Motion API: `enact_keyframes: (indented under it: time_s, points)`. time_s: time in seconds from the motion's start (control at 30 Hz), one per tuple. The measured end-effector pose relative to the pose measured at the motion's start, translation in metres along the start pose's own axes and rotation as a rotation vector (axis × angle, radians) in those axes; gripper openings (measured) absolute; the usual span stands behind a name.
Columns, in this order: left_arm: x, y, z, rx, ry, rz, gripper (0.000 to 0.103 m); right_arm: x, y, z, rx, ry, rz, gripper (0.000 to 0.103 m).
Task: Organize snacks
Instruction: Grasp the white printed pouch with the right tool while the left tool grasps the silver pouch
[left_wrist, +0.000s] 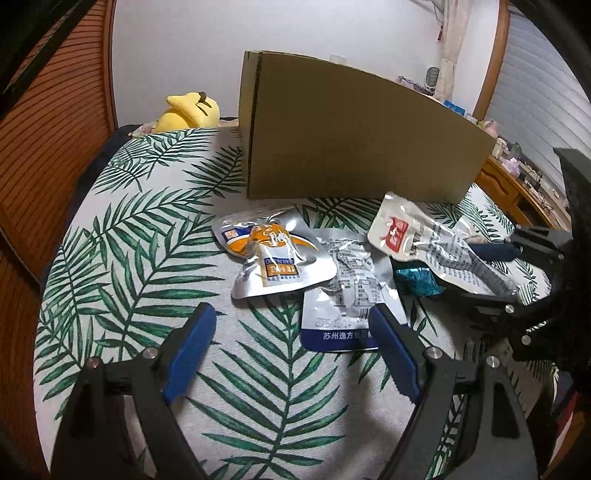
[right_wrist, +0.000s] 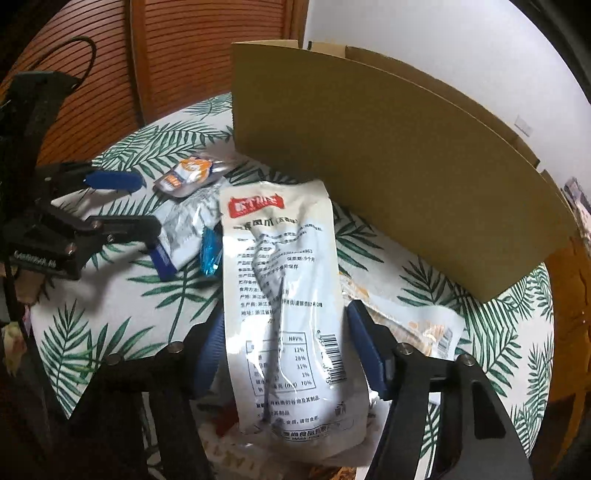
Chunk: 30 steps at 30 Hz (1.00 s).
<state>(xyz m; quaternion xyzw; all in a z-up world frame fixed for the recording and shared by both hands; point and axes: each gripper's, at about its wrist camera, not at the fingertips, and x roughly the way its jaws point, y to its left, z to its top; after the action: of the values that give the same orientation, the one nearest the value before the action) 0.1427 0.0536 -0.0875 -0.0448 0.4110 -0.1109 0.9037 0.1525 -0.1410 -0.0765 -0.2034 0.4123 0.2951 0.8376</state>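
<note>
Right wrist view puts the long white packet (right_wrist: 284, 295) straight up the middle of the frame, its long axis running from the bottom centre toward the cardboard box (right_wrist: 388, 166) at upper right. The right claw (right_wrist: 284, 350) straddles its lower half, fingers partly closed and close against both edges, though whether they truly pinch it I cannot tell. The left claw (left_wrist: 291, 354) stands wide and empty over the leaf-print cloth (left_wrist: 110, 258), farther from this packet

Crinkled white snack pouch (right_wrist: 284, 295) lengthwise, text-side up, beside upright cardboard box (right_wrist: 388, 155)
</note>
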Motion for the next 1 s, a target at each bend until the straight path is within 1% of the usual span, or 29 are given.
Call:
enact_keyframes:
  time_s: [0.03,0.07,0.13,0.27,0.37,0.53,0.63,0.67,0.73,0.8,0.87,0.97,1.0]
  points:
    - [0.0,0.0,0.0,0.001,0.003,0.0,0.085,-0.002,-0.002,-0.003,0.015,-0.008,0.01,0.058]
    - [0.0,-0.001,0.0,0.001,0.003,0.0,0.085,-0.004,-0.003,-0.005,0.026,-0.015,0.018,0.052]
    - [0.0,0.0,-0.001,0.001,0.0,-0.004,0.085,-0.009,-0.005,-0.01,0.057,-0.034,0.031,0.049]
    - [0.0,-0.001,-0.001,0.0,0.0,-0.001,0.085,-0.021,-0.016,-0.018,0.125,-0.07,0.063,0.047]
    - [0.0,-0.002,-0.001,0.005,0.002,0.006,0.085,-0.041,-0.029,-0.026,0.167,-0.101,0.068,0.047]
    - [-0.002,-0.003,-0.002,0.006,-0.006,0.018,0.085,-0.059,-0.045,-0.026,0.238,-0.146,0.084,0.047]
    - [-0.004,-0.006,0.001,0.012,-0.012,0.022,0.085,-0.062,-0.05,-0.026,0.258,-0.153,0.073,0.047]
    - [-0.005,-0.007,0.001,0.012,-0.015,0.008,0.083,-0.061,-0.048,-0.026,0.259,-0.154,0.069,0.047]
    - [-0.006,-0.011,0.003,0.013,-0.016,-0.014,0.075,-0.062,-0.048,-0.029,0.263,-0.151,0.062,0.047]
    - [-0.006,-0.018,0.006,0.025,-0.007,-0.024,0.06,-0.063,-0.048,-0.032,0.265,-0.147,0.051,0.047]
    - [-0.004,-0.024,0.008,0.038,0.006,-0.037,0.057,-0.063,-0.048,-0.035,0.271,-0.147,0.042,0.047]
    - [-0.002,-0.034,0.014,0.063,0.016,-0.031,0.054,-0.066,-0.052,-0.039,0.287,-0.153,0.04,0.047]
    - [0.001,-0.037,0.015,0.075,0.031,-0.017,0.05,-0.067,-0.054,-0.04,0.295,-0.155,0.039,0.047]
